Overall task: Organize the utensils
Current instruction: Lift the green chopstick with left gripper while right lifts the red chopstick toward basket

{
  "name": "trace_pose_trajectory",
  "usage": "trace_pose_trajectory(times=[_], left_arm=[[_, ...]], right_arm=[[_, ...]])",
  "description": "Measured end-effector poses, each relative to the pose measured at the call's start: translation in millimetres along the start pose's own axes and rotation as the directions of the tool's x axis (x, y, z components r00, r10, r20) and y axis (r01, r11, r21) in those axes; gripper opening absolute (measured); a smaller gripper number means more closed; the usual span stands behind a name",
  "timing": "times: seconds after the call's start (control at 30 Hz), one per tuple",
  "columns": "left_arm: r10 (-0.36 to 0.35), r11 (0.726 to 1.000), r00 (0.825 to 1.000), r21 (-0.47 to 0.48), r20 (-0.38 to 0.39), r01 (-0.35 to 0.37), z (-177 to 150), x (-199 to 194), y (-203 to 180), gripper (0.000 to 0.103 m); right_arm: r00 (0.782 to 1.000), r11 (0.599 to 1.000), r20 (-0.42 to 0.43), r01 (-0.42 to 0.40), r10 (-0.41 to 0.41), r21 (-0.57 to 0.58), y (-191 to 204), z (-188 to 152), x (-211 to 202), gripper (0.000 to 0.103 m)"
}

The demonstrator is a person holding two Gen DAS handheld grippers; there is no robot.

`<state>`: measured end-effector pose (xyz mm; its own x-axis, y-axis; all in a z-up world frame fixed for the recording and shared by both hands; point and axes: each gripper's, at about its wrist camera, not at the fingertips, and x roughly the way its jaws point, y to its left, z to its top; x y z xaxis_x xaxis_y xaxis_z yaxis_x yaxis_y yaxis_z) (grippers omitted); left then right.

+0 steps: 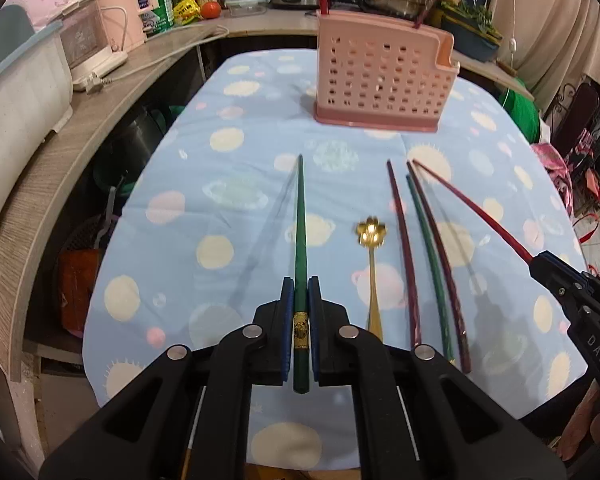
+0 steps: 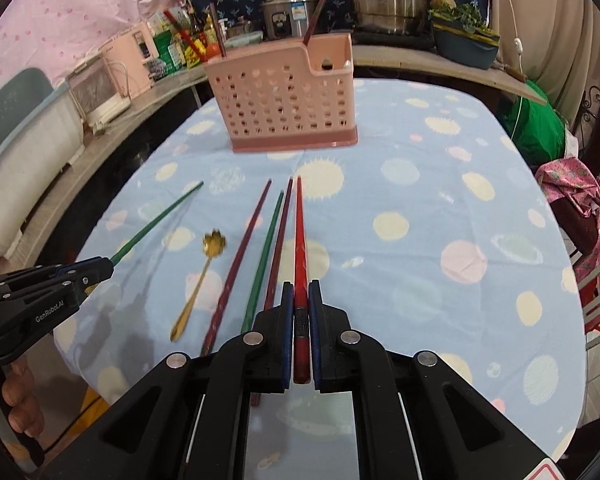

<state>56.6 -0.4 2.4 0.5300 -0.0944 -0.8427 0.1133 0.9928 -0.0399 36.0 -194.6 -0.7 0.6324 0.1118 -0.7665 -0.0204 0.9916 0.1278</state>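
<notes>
Both blue-padded fingers (image 1: 287, 300) of the left gripper (image 1: 300, 292) are clamped on a green chopstick (image 1: 300, 232), which points ahead over the blue planet-print tablecloth (image 1: 204, 184), its tip aimed toward the pink perforated utensil holder (image 1: 380, 80) standing at the table's far end. Just to the right a gold flower-bowled spoon (image 1: 371, 256) lies on the cloth, and beside it three chopsticks lie nearly parallel: a maroon one (image 1: 404, 248), a second green one (image 1: 430, 264) and another maroon one (image 1: 440, 264). At the right edge the right gripper (image 1: 540, 264) grips a red chopstick (image 1: 480, 208).

From the right wrist, that gripper's fingers (image 2: 314, 300) pinch the red chopstick (image 2: 300, 240) near its thick end, its tip pointing toward the holder (image 2: 284, 96), in which a few dark sticks stand upright. The three loose chopsticks (image 2: 260, 248) and the spoon (image 2: 204, 272) lie on the cloth to the left. Farther left the left gripper (image 2: 104, 268) holds the green chopstick (image 2: 156, 220), with a person's fingertips (image 2: 20, 400) visible below it.
</notes>
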Motion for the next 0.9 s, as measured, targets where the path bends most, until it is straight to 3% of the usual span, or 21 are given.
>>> trace_pose_trajectory(times=[0.4, 0.9], left_arm=[[0.001, 0.999, 0.987, -0.040, 0.161, 0.006, 65, -41, 10, 0.007], [-0.008, 0.999, 0.967, -0.041, 0.255, 0.019, 120, -58, -2, 0.007]], right_arm=[[0.991, 1.000, 0.134, -0.025, 0.022, 0.019, -14, 67, -26, 0.007], [0.972, 0.997, 0.224, -0.077, 0.072, 0.014, -8, 125, -27, 0.007]])
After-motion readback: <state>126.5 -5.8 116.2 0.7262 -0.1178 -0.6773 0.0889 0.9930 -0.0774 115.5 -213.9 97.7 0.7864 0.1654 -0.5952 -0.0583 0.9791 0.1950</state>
